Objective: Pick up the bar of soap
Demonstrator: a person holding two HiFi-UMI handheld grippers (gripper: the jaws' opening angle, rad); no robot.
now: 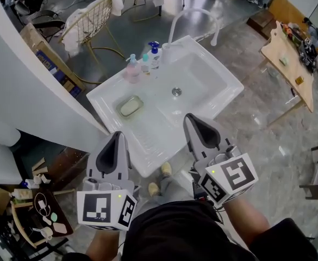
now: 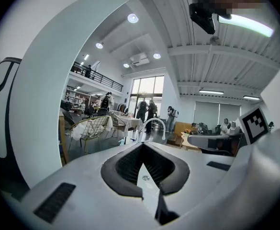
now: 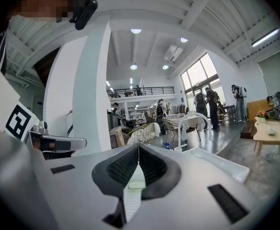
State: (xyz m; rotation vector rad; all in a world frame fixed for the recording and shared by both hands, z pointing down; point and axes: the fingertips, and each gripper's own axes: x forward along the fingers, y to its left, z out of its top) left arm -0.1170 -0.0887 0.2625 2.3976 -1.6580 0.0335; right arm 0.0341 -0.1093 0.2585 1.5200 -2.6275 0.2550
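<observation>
A pale green bar of soap (image 1: 130, 106) lies in a shallow dish on the left ledge of the white sink (image 1: 224, 94). Both grippers hover at the sink's near edge, short of the soap. My left gripper (image 1: 117, 135) is shut with nothing in it, its tip just below and left of the dish. My right gripper (image 1: 189, 116) is shut and empty too, over the basin's near right part. In the left gripper view the jaws (image 2: 142, 145) meet at a point, and the right gripper view shows its jaws (image 3: 139, 145) closed the same way. A pale oval, probably the soap (image 3: 136, 184), shows under them.
A pink bottle (image 1: 132, 69) and a blue-capped pump bottle (image 1: 154, 54) stand at the sink's back left, beside a white arched faucet (image 1: 194, 16). The drain (image 1: 176, 91) is mid-basin. A white wall (image 1: 23, 86) rises on the left. A wire chair (image 1: 91, 23) and a wooden table (image 1: 289, 64) stand beyond.
</observation>
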